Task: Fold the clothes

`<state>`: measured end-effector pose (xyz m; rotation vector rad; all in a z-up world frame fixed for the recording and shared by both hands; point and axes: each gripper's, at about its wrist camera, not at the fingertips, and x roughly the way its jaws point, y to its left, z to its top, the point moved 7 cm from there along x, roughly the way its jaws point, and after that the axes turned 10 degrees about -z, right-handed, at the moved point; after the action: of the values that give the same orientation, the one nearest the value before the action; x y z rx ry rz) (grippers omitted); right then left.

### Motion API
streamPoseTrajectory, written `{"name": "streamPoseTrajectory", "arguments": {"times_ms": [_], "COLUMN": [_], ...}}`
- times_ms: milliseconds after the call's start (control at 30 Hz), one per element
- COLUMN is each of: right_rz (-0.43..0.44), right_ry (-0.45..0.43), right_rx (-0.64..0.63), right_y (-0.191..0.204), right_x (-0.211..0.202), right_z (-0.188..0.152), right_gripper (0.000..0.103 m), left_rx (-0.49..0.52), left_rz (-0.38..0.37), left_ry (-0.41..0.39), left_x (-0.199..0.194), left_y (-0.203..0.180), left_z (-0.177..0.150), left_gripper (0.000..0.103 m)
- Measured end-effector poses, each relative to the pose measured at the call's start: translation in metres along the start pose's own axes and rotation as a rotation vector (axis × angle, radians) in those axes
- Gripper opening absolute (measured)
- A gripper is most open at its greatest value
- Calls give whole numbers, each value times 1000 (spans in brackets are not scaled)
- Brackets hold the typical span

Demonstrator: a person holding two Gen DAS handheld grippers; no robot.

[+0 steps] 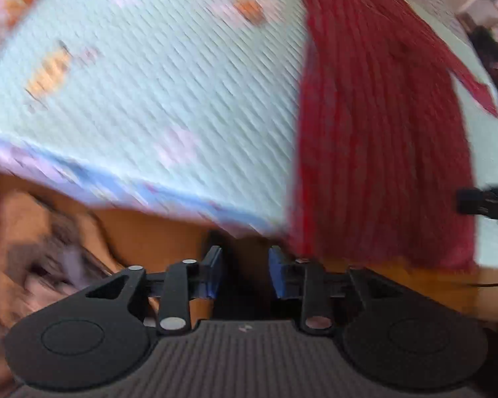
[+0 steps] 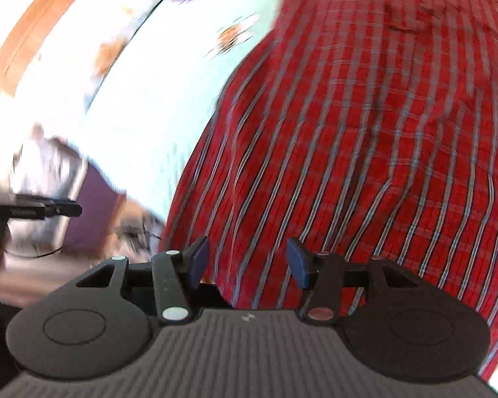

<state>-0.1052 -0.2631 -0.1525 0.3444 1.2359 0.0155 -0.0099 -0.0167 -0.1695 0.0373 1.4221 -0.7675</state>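
**Hovering over the red shirt with both grippers empty**

Looking through the left wrist camera, I see my left gripper (image 1: 245,265) at the bottom centre of the frame, its blue pads parted with nothing between them. Below the gap lies bare orange-brown floor (image 1: 169,235). The red shirt (image 1: 381,126) runs down the right half of this view, spread on a pale blue quilted bedcover (image 1: 149,83) with small orange and pink prints. The cover's edge crosses the lower left of the frame, and the shirt's hem ends just to the upper right of my pads. A dark object (image 1: 484,202) pokes in at the right edge; it is too blurred to name for sure.

Through the right wrist camera, my right gripper (image 2: 247,262) also stands parted, gripping nothing. The shirt (image 2: 365,139), red with thin pale stripes, fills the centre and right of the frame, and its lower edge lies directly behind the gap between the pads. The bedcover (image 2: 156,106) shows washed-out white at the left. A black gripper tip (image 2: 46,210) enters from the left edge. Both views are smeared.
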Motion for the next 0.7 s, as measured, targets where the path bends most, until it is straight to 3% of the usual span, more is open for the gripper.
{"name": "streamPoseTrajectory", "arguments": {"times_ms": [67, 167, 300, 467, 700], "right_rz": [-15, 14, 58, 95, 192], "right_ry": [23, 48, 22, -145, -378], "right_rx": [-64, -11, 91, 104, 146], "right_y": [11, 14, 6, 3, -5], "right_x": [6, 18, 37, 54, 59], "right_z": [-13, -30, -42, -29, -12], "right_gripper": [54, 54, 54, 54, 54], "left_rx": [43, 127, 286, 533, 752], "left_rz": [-49, -99, -59, 13, 78], "left_ry": [-2, -13, -20, -55, -190], "left_x": [18, 49, 87, 111, 122], "left_y": [-15, -33, -35, -24, -21], "left_z": [-8, -15, -27, -37, -49], "left_gripper": [34, 35, 35, 35, 35]}}
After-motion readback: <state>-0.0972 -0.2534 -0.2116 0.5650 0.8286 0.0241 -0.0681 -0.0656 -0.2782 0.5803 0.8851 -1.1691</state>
